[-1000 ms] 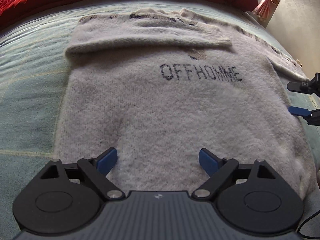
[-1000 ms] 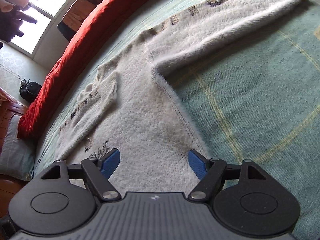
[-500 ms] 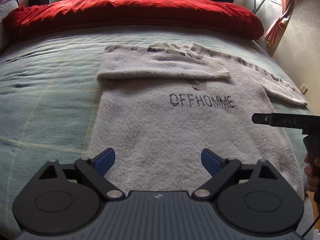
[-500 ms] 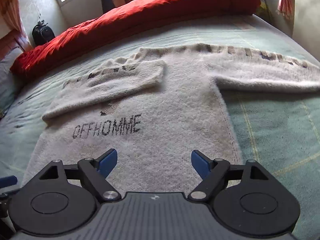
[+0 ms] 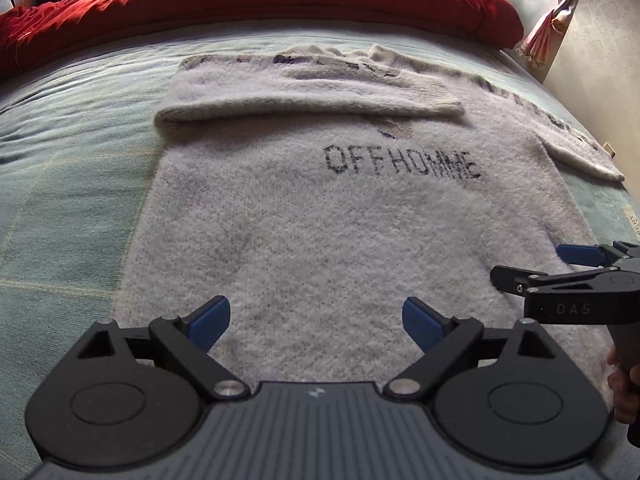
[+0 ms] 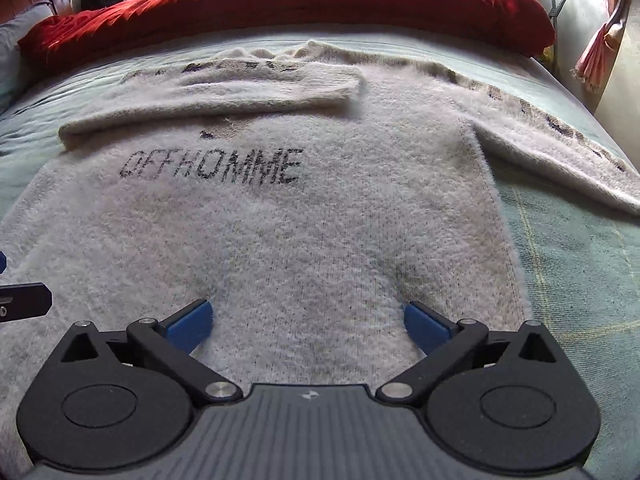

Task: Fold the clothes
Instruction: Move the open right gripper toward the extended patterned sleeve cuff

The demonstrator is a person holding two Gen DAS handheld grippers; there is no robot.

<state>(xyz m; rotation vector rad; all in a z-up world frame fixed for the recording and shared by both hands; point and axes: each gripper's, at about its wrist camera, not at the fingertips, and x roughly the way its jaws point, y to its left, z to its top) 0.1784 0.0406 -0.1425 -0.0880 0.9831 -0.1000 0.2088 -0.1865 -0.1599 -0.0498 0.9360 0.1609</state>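
sweater: white fuzzy sweater (image 5: 320, 232) flat on the green bedspread (image 5: 68, 184), lettering up, straight ahead of both tongs
done: one sleeve (image 5: 304, 92) folded across the chest, far from the tips
left: other sleeve (image 6: 552, 148) lies out sideways, ahead and to the right of the right tongs; body not folded at all (early stage, I'd say)
left tongs (image 5: 316, 320): wide apart, nothing between, hovering above the hem
right tongs (image 6: 308, 320): jaws just been opening, now wide, nothing gripped, sweater only beneath
hand (image 5: 624, 384): on the right tongs' handle
next: probably that loose sleeve
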